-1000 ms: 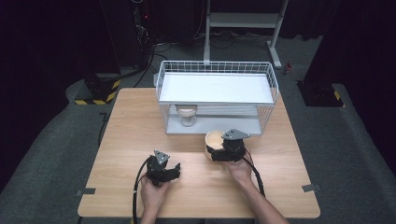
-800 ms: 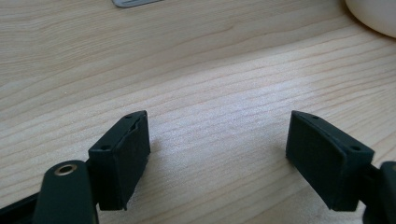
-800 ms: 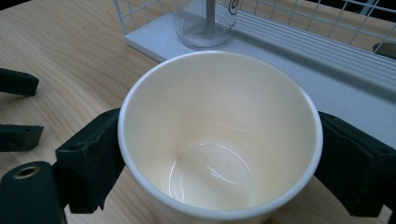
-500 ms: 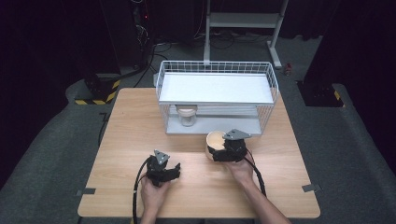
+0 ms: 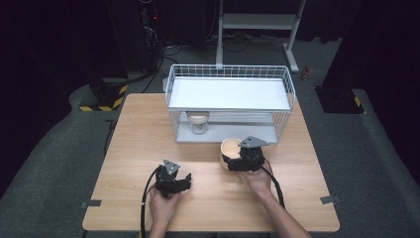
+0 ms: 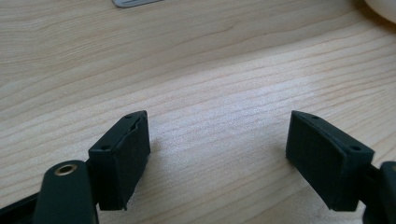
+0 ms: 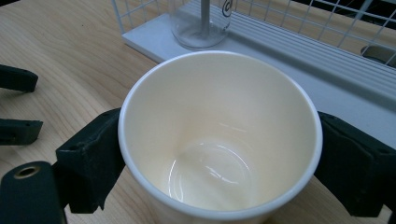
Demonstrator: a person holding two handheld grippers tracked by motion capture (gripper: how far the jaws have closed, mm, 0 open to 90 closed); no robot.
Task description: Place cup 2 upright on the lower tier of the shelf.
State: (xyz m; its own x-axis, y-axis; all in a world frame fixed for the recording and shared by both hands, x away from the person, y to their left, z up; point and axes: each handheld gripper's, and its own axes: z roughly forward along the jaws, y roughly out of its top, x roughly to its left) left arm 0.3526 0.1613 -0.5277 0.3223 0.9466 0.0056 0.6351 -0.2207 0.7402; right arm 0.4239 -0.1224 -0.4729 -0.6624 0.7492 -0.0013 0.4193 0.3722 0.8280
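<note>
The paper cup [image 7: 219, 135] stood empty and upright on the table [image 5: 124, 148], just in front of the wire rack [image 5: 228, 99]. The right hand-held gripper [image 5: 242, 157] clasped it by the wall just below the rim. It looked light and easily crushed, so a gentle squeeze suited. The left hand-held gripper [image 6: 224, 158] rested apart, jaws spread, holding nothing.

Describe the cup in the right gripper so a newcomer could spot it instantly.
Start at the white wire rack at the far side of the wooden table. Just in front of its right half stands an open paper cup, empty, between the jaws of the right gripper. Unlike the clear cup under the rack's shelf, it is cream and opaque.
</note>
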